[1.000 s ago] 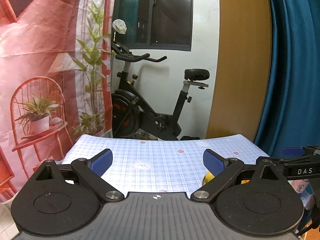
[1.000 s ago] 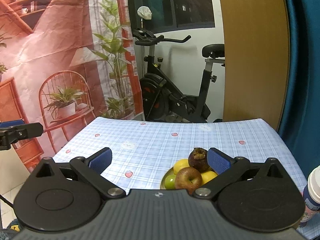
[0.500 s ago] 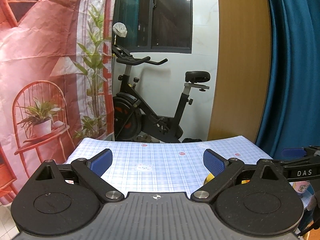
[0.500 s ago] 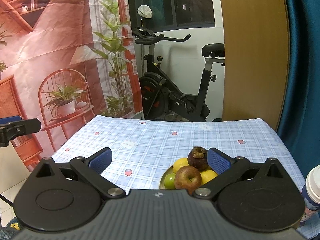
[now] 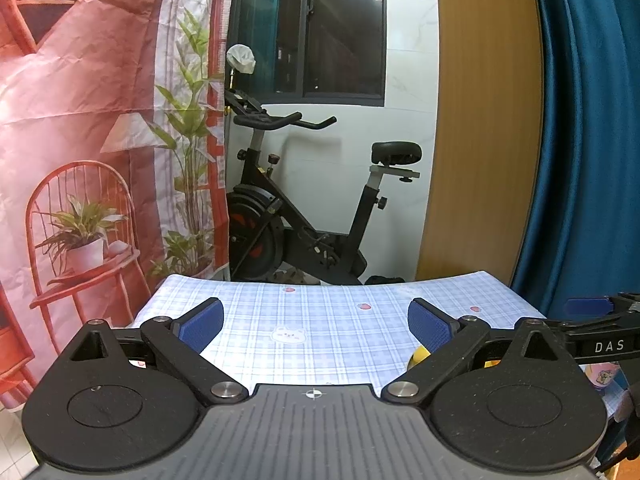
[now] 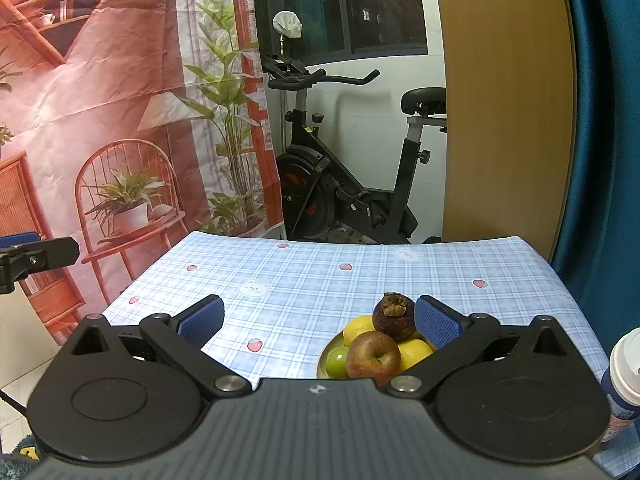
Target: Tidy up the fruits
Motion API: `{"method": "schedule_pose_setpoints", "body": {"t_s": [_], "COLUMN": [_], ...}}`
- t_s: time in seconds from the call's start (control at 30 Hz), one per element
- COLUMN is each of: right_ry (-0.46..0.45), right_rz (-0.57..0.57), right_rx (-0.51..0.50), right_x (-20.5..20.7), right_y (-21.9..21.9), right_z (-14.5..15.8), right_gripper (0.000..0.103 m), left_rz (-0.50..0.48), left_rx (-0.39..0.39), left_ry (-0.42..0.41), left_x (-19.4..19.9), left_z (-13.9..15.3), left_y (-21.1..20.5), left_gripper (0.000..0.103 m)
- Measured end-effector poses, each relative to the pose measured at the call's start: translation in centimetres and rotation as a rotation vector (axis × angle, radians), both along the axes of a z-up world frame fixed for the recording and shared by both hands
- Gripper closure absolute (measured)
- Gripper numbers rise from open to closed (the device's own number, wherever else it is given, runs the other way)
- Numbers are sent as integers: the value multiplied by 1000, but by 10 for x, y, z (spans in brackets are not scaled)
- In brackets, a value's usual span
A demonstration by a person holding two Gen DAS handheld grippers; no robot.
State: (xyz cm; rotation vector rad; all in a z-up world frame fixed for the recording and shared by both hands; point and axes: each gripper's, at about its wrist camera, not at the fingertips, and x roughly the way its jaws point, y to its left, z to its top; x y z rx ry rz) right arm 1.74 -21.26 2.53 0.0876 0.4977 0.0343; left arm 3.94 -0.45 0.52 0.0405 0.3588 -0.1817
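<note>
over the last second i've barely shifted, so nothing's picked: both the left hand-held gripper [image 5: 314, 326] and right hand-held gripper [image 6: 318, 322] stay apart, empty, above the plaid-clothed bench [image 6: 320, 280], round mixed fruits [image 6: 378, 346] piled on their plate.

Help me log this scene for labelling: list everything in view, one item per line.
Table: one, blue checked cloth, foreground.
Plate: one, on the table, holding fruit.
Apple: one, red, front of pile.
Mangosteen: one, dark purple, on top.
Lemons: two, yellow, under the mangosteen.
Green fruit: one, left of the apple.
Bottle: one, white cap, right table edge.
Exercise bike: one, black, behind the table.
Left gripper: open, empty.
Right gripper: open, empty.
</note>
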Motion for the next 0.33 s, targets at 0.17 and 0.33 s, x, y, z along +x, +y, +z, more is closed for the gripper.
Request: {"method": "schedule_pose_setpoints", "body": {"t_s": [0.17, 0.33], "right_ry": [1, 1], "right_rz": [1, 0], "right_rx": [1, 0], "right_x": [0, 0], "right_y": [0, 0], "right_z": [0, 0], "right_gripper": [0, 0], "left_rz": [12, 18], "left_rx": [3, 3], "left_ry": [-4, -5], "left_x": [0, 0], "left_z": [1, 1], "left_y": [1, 2], "left_gripper": [2, 0]}}
